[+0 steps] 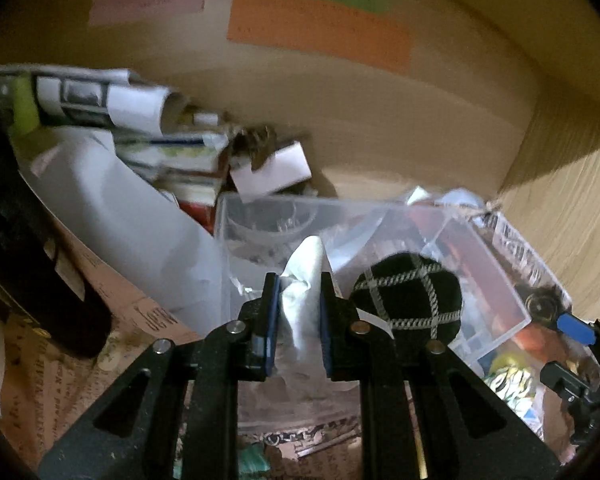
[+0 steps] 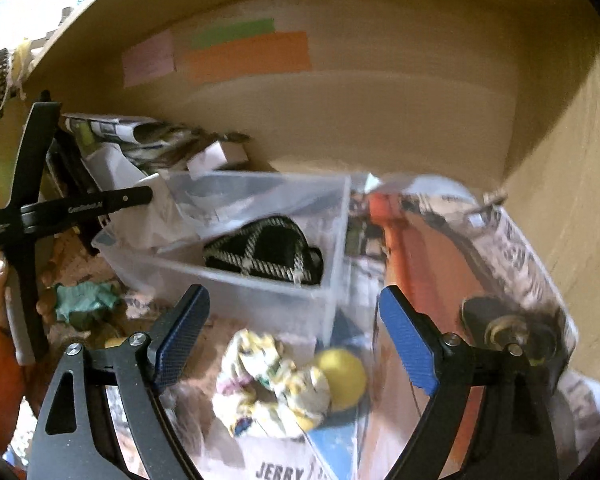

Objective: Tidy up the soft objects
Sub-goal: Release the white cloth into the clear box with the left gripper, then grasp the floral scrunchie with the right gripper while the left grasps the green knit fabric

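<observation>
My left gripper [image 1: 299, 284] is shut on a white cloth [image 1: 306, 264] and holds it over the near edge of a clear plastic bin [image 1: 508, 320]. A black cushion with white braid [image 1: 410, 294] lies in the bin, just right of the left gripper; it also shows in the right wrist view [image 2: 268, 250]. My right gripper [image 2: 292, 336] is open and empty, above a patterned white, yellow and blue cloth [image 2: 272, 384] and a yellow ball [image 2: 342, 374] lying in front of the bin [image 2: 260, 292]. A green cloth [image 2: 86, 300] lies at the left.
The scene is inside a wooden cupboard with coloured paper notes [image 2: 244, 56] on the back wall. Rolled papers and boxes [image 1: 120, 108] are piled at the back left. Newspaper [image 2: 516, 248] and an orange object [image 2: 416, 240] lie right of the bin. The right wall [image 1: 572, 208] is close.
</observation>
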